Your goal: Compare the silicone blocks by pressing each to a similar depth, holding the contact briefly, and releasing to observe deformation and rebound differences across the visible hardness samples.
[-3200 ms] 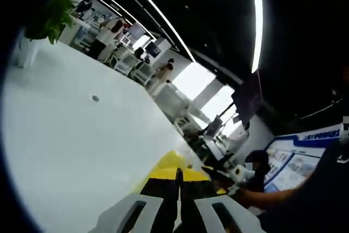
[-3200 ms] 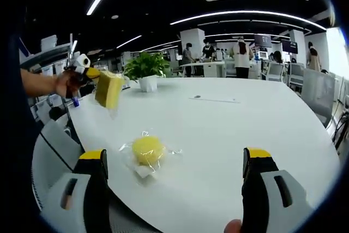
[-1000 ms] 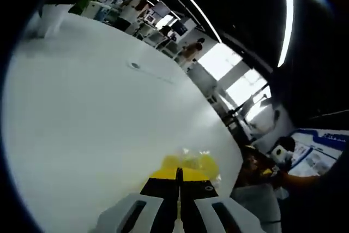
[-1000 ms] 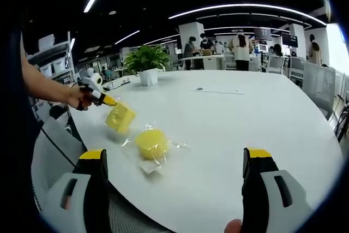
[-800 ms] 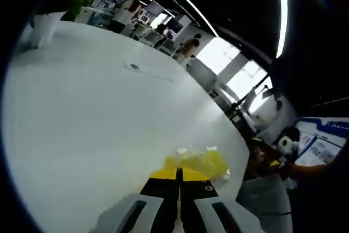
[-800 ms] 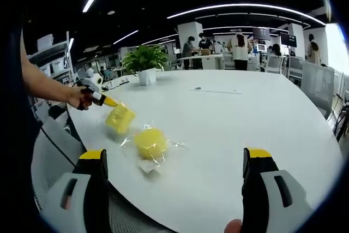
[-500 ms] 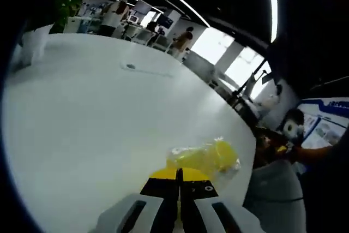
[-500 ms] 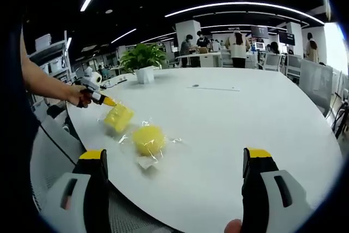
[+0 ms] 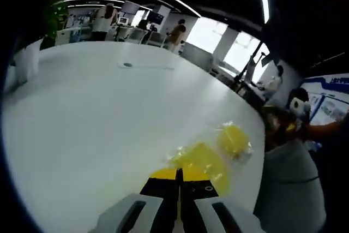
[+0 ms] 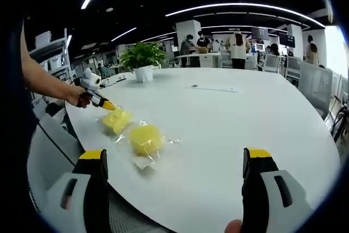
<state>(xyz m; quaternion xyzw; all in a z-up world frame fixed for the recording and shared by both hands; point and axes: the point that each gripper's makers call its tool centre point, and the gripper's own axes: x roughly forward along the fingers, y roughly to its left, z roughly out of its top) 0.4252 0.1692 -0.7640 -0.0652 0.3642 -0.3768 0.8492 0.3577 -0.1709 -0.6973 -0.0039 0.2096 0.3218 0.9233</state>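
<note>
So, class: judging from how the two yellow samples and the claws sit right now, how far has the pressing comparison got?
Done: the flat yellow silicone block in its clear wrap lies on the white table beside the round yellow silicone block in clear wrap. In hand: the left claw, jaws together, sits at the flat block's edge. Left: pressing the round one; the right claw is open and off it.

You've got two yellow silicone samples on the white table, each sealed in a clear crinkly plastic bag. The round block is a chunky puck lying flat, sitting nearer to you in the right gripper view. The flatter square block lies just beside it on the left, a bit farther back, their bags looking like they touch.
</note>
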